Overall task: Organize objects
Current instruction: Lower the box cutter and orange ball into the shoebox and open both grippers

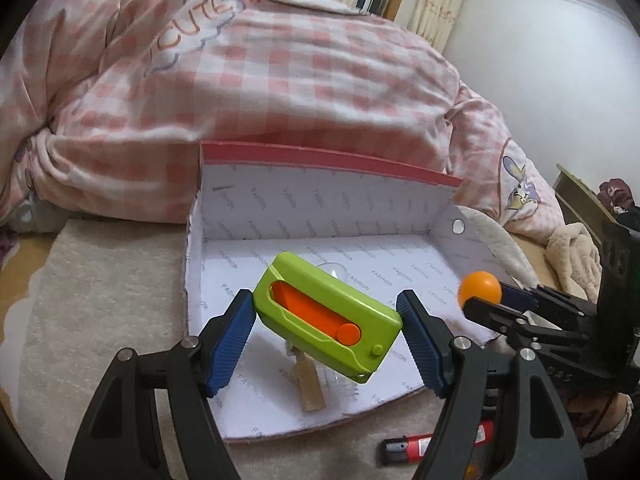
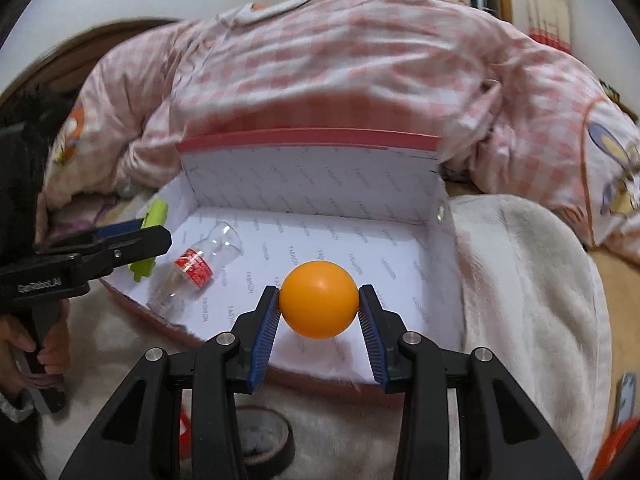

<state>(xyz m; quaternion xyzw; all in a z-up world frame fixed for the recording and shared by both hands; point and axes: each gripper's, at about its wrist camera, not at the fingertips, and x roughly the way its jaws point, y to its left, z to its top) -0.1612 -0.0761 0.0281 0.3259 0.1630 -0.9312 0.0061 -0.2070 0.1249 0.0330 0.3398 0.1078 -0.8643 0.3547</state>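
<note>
An open box (image 1: 320,208) with a white printed lining and a pink rim lies on the bed; it also shows in the right wrist view (image 2: 312,184). My left gripper (image 1: 326,316) is shut on a green case with an orange slider (image 1: 326,314), held above the box floor. My right gripper (image 2: 319,306) is shut on an orange ball (image 2: 319,299) over the box's front part; the ball also shows in the left wrist view (image 1: 479,289). A clear bottle with a red label (image 2: 200,264) lies inside the box at the left.
A pink checked quilt (image 1: 260,72) is heaped behind the box. A fluffy white blanket (image 2: 528,280) lies under and right of it. A red and black cylinder (image 1: 416,446) lies in front of the box. A black tape roll (image 2: 264,436) sits below my right gripper.
</note>
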